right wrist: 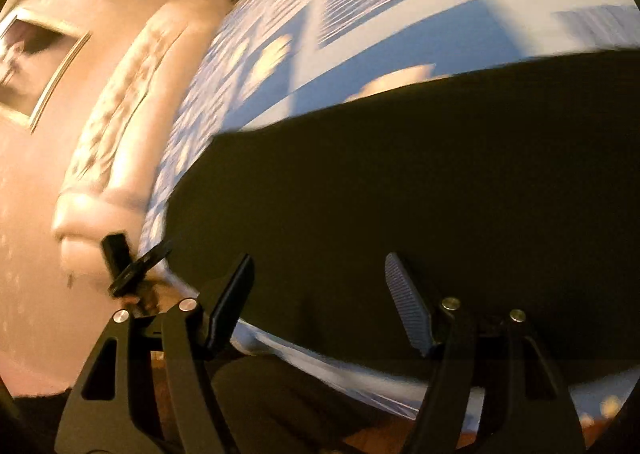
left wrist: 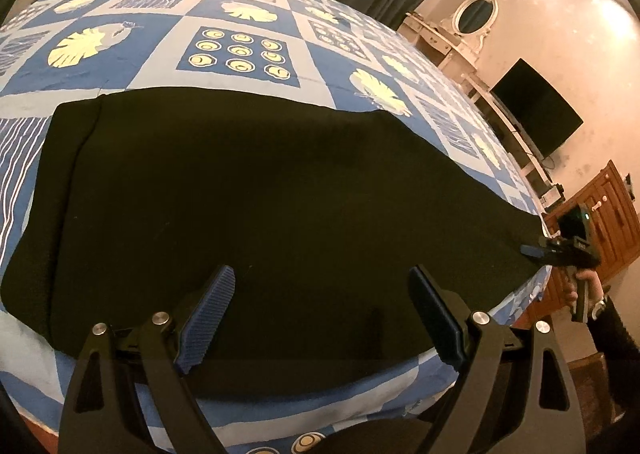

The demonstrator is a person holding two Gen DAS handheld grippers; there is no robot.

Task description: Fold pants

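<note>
- Pants [left wrist: 248, 198]: black, spread flat on the blue patterned bedspread [left wrist: 240, 54], reaching its near edge.
- Left gripper [left wrist: 320, 294]: fingers spread wide over the pants' near edge, pinching nothing.
- Right gripper [right wrist: 318, 286]: fingers spread apart over the pants' near edge; this view is blurred.
- Television [left wrist: 540, 110]: dark, beyond the bedspread's right side.

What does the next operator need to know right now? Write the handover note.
Left gripper: open, empty, above the near edge of the black pants.
Right gripper: open, empty, above the pants' other end; its view is blurred.
The pants lie flat across the blue patterned bedspread, lengthwise along the near edge.
Done: apparently folded lengthwise already, though that is hard to confirm.
Left: grip the ends and fold across.
</note>
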